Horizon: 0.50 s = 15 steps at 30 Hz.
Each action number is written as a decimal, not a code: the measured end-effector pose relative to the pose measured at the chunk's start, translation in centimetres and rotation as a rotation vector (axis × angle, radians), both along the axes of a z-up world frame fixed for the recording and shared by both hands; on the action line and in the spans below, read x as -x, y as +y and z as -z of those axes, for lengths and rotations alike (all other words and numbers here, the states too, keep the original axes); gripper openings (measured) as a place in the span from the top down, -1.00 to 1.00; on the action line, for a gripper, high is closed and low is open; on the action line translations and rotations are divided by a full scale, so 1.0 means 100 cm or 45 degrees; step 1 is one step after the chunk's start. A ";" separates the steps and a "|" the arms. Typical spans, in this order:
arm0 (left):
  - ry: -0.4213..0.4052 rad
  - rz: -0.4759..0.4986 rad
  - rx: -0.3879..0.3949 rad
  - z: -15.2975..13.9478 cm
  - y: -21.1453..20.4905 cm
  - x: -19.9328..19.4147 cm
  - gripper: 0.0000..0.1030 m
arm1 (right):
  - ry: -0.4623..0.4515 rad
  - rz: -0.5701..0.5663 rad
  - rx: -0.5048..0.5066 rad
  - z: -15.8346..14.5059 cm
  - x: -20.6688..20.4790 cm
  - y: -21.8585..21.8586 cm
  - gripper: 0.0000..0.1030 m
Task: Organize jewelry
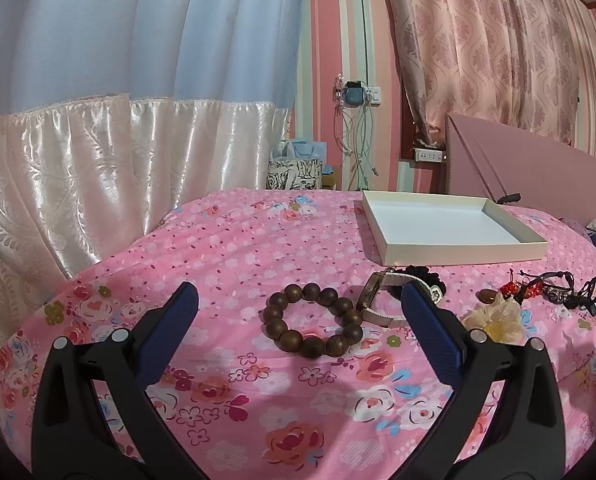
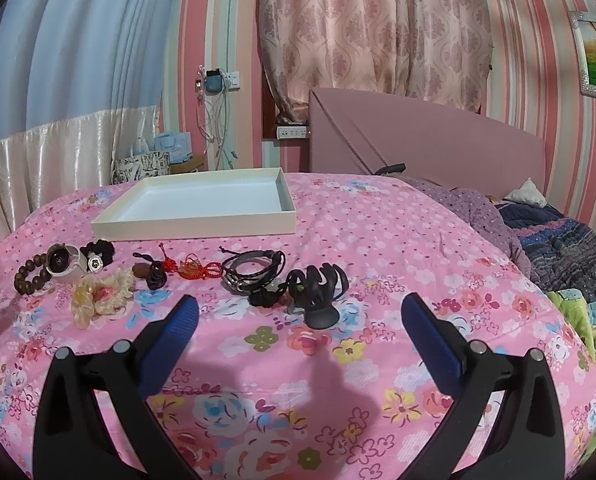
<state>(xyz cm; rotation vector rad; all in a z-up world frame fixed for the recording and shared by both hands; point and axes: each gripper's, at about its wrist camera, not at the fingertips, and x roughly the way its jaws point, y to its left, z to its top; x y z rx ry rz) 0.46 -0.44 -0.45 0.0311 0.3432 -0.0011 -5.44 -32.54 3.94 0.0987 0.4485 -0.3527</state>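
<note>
Both tongs spread wide, nothing pinched. Bead bracelet (image 1: 312,320) lies flat on bed (image 1: 226,248), centred just ahead of L tongs (image 1: 300,308), so L is judged nearer. R tongs (image 2: 300,310) face the hair claw (image 2: 316,292). Empty tray (image 1: 450,232) sits beyond.

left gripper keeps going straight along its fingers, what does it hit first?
Most likely the wooden bead bracelet: it lies centred ahead of the open left gripper, between the finger lines, on the pink floral bedspread. The watch sits just right of that line. Depth is unclear, so the gripper could meet the bedspread short of the beads.
</note>
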 end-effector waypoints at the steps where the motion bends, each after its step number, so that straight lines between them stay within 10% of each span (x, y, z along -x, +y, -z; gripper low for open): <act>1: 0.002 0.001 -0.001 0.000 0.000 0.000 -0.94 | 0.000 0.001 0.002 0.000 0.000 0.000 -0.96; 15: 0.015 0.000 0.009 -0.003 0.001 0.002 -0.94 | -0.015 0.006 -0.002 0.000 0.002 0.000 -0.96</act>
